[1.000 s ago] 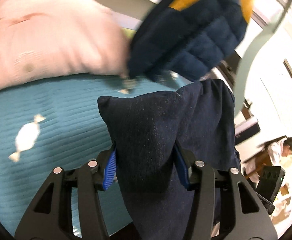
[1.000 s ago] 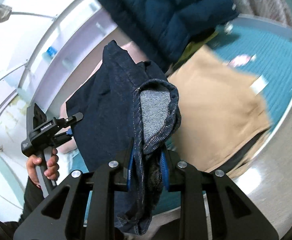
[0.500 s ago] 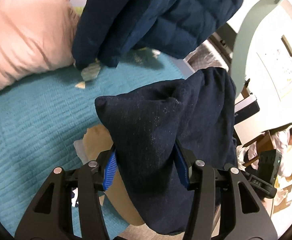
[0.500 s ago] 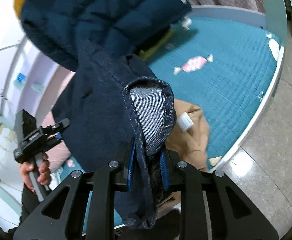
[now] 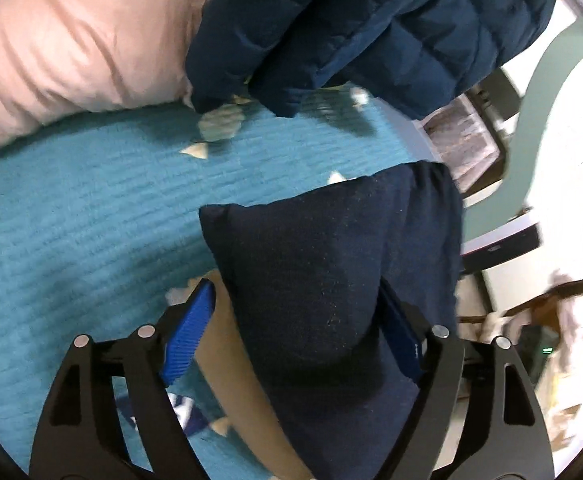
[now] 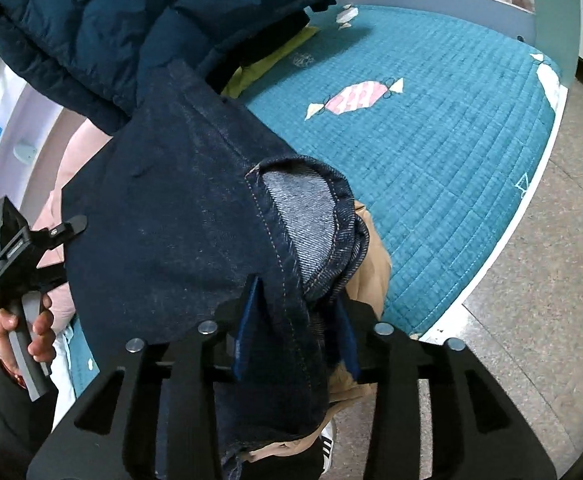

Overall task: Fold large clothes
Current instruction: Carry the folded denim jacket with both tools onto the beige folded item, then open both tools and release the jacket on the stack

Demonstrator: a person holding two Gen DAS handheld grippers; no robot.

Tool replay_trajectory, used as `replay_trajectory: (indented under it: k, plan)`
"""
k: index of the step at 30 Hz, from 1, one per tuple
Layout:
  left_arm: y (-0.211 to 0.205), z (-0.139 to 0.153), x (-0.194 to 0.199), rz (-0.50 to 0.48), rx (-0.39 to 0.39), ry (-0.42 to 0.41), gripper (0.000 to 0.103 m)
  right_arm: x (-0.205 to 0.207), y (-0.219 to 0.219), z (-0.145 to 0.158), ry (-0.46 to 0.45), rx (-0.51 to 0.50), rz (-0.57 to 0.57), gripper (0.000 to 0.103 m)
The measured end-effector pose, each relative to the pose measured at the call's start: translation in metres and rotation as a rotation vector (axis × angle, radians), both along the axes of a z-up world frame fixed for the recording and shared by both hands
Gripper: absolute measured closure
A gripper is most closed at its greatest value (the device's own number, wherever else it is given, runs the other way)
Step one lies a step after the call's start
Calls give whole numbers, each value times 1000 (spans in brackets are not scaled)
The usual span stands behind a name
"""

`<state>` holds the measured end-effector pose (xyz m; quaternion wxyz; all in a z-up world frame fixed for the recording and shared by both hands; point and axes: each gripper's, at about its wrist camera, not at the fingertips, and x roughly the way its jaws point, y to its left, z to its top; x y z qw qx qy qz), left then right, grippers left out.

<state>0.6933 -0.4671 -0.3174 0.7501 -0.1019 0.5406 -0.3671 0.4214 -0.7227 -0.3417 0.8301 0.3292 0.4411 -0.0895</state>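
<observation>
Dark blue jeans [image 5: 323, 280] hang between my two grippers above a teal quilted bed [image 5: 83, 216]. My left gripper [image 5: 295, 344] stands wide; the denim rests against its right pad, and the left pad [image 5: 189, 336] is clear of the cloth. My right gripper [image 6: 295, 332] has the jeans' hem [image 6: 303, 216] bunched between its blue pads. The left gripper and the hand holding it also show in the right wrist view [image 6: 23, 248], at the far edge of the jeans.
A navy puffer jacket [image 5: 371, 28] hangs over the bed's far side. A pink pillow [image 5: 71, 48] lies at the back left. A tan garment [image 6: 371, 272] lies under the jeans at the bed's edge. Grey floor [image 6: 531, 320] is on the right.
Both grippers have swung with the jeans over the bed. The left gripper's jaws have spread apart and its left pad has come off the denim.
</observation>
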Motion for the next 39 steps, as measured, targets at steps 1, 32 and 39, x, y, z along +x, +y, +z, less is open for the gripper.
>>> replay_trajectory:
  k: [1, 32, 39]
  plan:
    - [6, 6, -4, 0, -17, -19, 21, -4, 0, 4, 1, -14, -6, 61]
    - [290, 46, -204, 310, 273, -418, 13, 10, 182, 53, -43, -277, 156, 71]
    - [332, 77, -279, 342, 257, -460, 12, -60, 301, 103, -128, -390, 238, 47]
